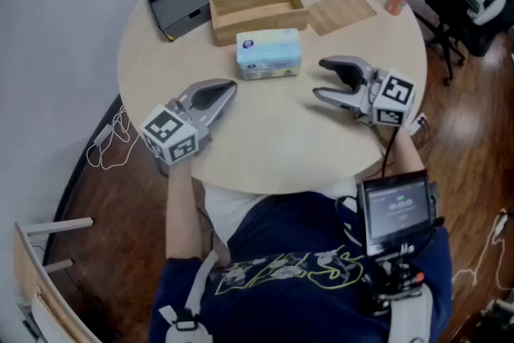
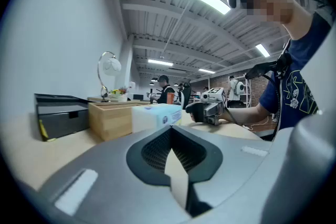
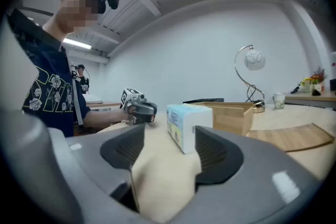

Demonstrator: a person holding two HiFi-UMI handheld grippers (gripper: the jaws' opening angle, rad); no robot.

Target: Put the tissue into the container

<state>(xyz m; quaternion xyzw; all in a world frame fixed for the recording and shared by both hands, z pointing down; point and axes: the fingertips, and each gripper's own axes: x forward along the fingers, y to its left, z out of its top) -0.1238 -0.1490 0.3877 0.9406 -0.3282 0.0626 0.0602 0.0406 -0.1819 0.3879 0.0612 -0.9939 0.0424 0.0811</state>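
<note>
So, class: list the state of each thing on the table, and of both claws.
Box: open, empty.
Lid: off, flat beside box.
Tissue pack: outside box, untouched.
Left claw: shut, empty.
Right claw: open, empty.

The left gripper (image 1: 231,88) and the right gripper (image 1: 319,79) share smooth grey shells, with dark ribbed pads (image 3: 212,157) lining the inner faces of the jaws. Behind each pair of jaws sits a white marker cube (image 1: 170,136) printed with black squares. A thin dark cable (image 1: 391,147) trails back from the right gripper. The person wears a navy shirt (image 1: 305,237) with a pale yellow-green line print.
</note>
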